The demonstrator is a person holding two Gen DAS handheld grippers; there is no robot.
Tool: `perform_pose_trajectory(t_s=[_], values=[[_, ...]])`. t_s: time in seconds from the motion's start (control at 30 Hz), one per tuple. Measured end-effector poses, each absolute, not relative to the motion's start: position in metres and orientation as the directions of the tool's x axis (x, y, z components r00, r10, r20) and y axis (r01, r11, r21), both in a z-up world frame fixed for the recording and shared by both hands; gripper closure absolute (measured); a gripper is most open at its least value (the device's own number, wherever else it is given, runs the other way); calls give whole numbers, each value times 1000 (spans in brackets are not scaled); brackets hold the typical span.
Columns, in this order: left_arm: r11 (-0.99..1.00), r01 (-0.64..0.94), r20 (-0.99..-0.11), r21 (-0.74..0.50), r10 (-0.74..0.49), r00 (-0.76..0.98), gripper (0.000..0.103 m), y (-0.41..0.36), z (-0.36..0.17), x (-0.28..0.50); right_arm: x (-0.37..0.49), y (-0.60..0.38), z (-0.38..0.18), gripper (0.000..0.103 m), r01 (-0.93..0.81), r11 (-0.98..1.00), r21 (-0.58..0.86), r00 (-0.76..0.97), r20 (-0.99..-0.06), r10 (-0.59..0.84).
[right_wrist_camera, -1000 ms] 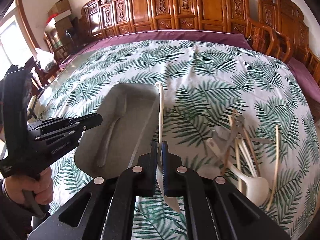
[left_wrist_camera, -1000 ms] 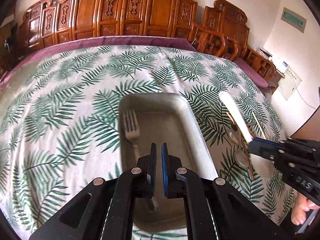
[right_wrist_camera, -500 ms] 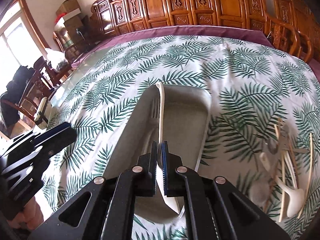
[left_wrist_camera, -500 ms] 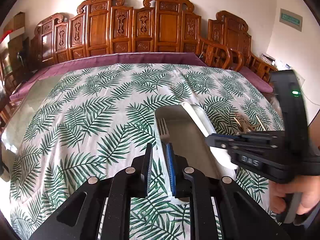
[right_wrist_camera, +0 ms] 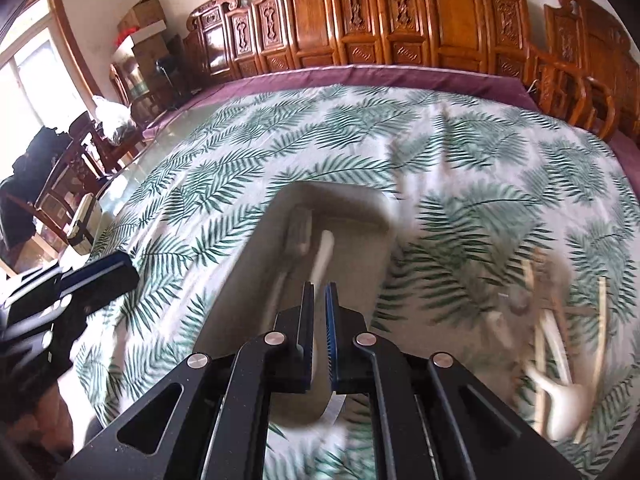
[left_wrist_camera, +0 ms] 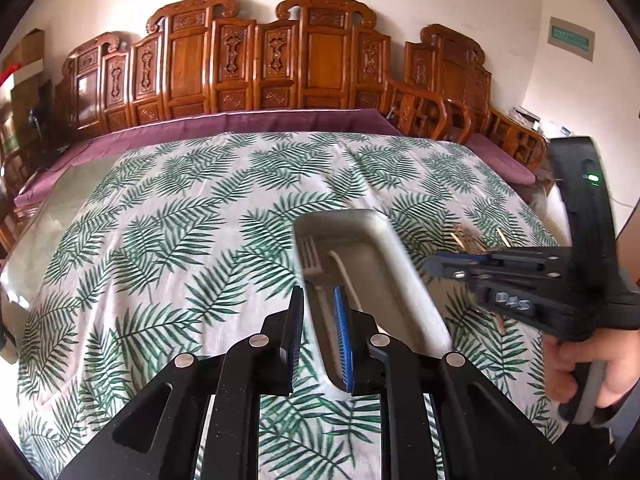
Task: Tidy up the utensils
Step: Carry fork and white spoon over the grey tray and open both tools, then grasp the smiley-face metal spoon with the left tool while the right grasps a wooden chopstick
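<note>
A grey tray (left_wrist_camera: 404,276) (right_wrist_camera: 260,256) sits on the leaf-print tablecloth. In it lie a metal fork (left_wrist_camera: 310,256) (right_wrist_camera: 298,236) and, beside it, a white utensil (left_wrist_camera: 342,268) (right_wrist_camera: 324,250). My left gripper (left_wrist_camera: 318,320) (right_wrist_camera: 120,276) hovers over the tray's near left corner. It is open by a narrow gap and holds nothing. My right gripper (right_wrist_camera: 319,304) (left_wrist_camera: 430,266) is shut and empty above the tray's right side, with a hand (left_wrist_camera: 584,364) on its grip. Right of the tray lies a blurred pile of chopsticks and white spoons (right_wrist_camera: 556,344).
Carved wooden chairs (left_wrist_camera: 280,64) line the table's far side behind a purple cloth border (left_wrist_camera: 240,122). The bare glass table edge (left_wrist_camera: 44,216) shows at the left. More chairs and stacked boxes (right_wrist_camera: 140,36) stand off the left side.
My left gripper let go of the fork, parted its jaws and drew back up and left. My right gripper carried the white utensil over the tray; the utensil now lies beside the fork.
</note>
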State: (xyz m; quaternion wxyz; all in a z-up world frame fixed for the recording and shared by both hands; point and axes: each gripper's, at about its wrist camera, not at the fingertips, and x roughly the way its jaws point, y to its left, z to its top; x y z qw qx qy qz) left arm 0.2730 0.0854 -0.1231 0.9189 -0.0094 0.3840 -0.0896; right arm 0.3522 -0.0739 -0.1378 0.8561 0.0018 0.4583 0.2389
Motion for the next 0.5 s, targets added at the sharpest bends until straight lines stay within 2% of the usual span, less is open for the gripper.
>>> perform_pose_trajectory(t_s=[0.43,0.5], values=[[962,255,-718,-96,-244,651,87,8,-130,272,324,-223,-128,95,-303,941,147,553,-778,300],[959,268,-723,-95,-252,643,87,-4,-132,272,322,-238,-129,86,-291,946,143,566,-771,291]])
